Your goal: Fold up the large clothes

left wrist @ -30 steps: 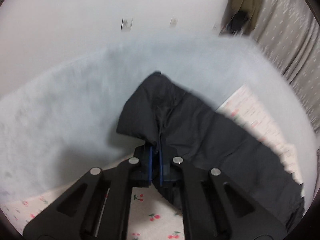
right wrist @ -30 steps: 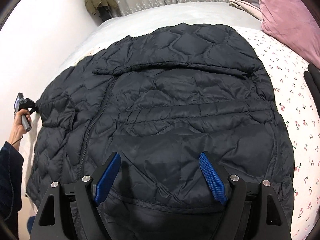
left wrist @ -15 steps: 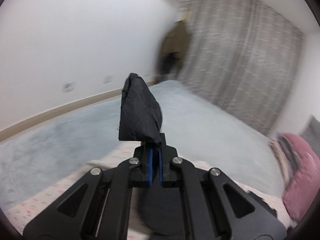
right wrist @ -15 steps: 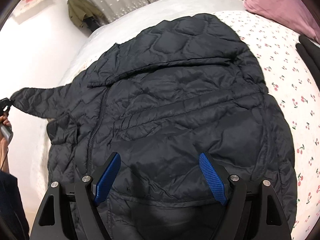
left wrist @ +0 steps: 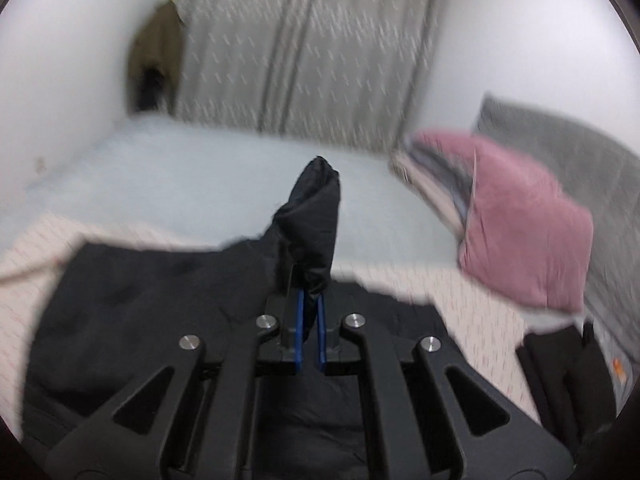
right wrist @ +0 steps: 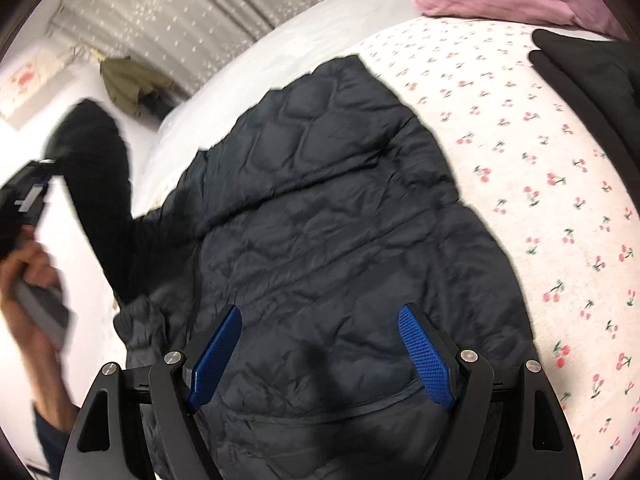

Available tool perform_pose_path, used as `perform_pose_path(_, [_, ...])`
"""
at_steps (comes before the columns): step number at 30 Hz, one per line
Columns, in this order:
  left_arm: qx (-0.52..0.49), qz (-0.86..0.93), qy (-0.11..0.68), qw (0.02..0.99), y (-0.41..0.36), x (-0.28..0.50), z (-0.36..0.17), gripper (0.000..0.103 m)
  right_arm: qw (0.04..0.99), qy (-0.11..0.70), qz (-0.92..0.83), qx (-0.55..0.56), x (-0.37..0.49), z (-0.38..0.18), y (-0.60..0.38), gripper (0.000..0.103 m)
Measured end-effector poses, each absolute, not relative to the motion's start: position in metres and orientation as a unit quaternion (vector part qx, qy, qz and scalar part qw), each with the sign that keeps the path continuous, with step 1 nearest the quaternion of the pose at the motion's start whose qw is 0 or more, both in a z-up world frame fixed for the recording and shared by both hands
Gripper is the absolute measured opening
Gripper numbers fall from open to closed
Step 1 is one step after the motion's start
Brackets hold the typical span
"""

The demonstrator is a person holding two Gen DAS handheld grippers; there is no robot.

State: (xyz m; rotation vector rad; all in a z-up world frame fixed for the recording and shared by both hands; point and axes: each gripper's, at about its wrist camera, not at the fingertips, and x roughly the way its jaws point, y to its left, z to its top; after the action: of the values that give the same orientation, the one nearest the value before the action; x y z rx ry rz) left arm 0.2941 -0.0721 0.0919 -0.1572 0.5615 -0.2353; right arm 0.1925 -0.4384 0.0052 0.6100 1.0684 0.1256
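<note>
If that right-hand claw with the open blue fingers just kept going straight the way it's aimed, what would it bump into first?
Most likely the black quilted jacket spread on the cherry-print sheet. The right gripper is open, angled down over the jacket's lower part with nothing visible between; the exact contact spot is hard to judge through the fisheye.

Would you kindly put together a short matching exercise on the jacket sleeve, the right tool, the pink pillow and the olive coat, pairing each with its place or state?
Things:
1. sleeve
2. right tool
3. pink pillow
4. olive coat

Places or states:
A. hanging by the curtain at the wall
B. pinched in the shut left tool, lifted off the bed
C. open, above the jacket, gripping nothing
D. lying at the head of the bed

Pairs: 1-B, 2-C, 3-D, 4-A
</note>
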Motion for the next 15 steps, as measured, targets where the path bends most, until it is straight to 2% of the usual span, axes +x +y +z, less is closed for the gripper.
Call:
perform_pose_path(5, [-0.079, -0.139, 0.402, 0.901, -0.098, 0.309, 0.001, 0.010, 0.792, 0.510, 0.065, 0.330, 0.193, -0.003, -0.457, 0.082])
perform_pose_path(9, [-0.090, -0.136, 0.424, 0.891, -0.102, 0.306, -0.019, 0.015, 0.788, 0.510, 0.073, 0.337, 0.190, 0.000, -0.459, 0.082])
perform_pose_path(11, [-0.103, -0.141, 0.427, 0.887, -0.096, 0.310, -0.013, 0.040, 0.792, 0.508, 0.073, 0.332, 0.188, 0.003, -0.459, 0.082])
perform_pose_path(13, [-0.107, -0.145, 0.427, 0.886, -0.105, 0.311, -0.015, 0.054, 0.793, 0.507, 0.075, 0.329, 0.188, 0.003, -0.460, 0.082])
perform_pose_path(15, [-0.096, -0.145, 0.429, 0.886, -0.114, 0.310, -0.016, 0.057, 0.794, 0.507, 0.073, 0.328, 0.187, 0.003, -0.460, 0.082])
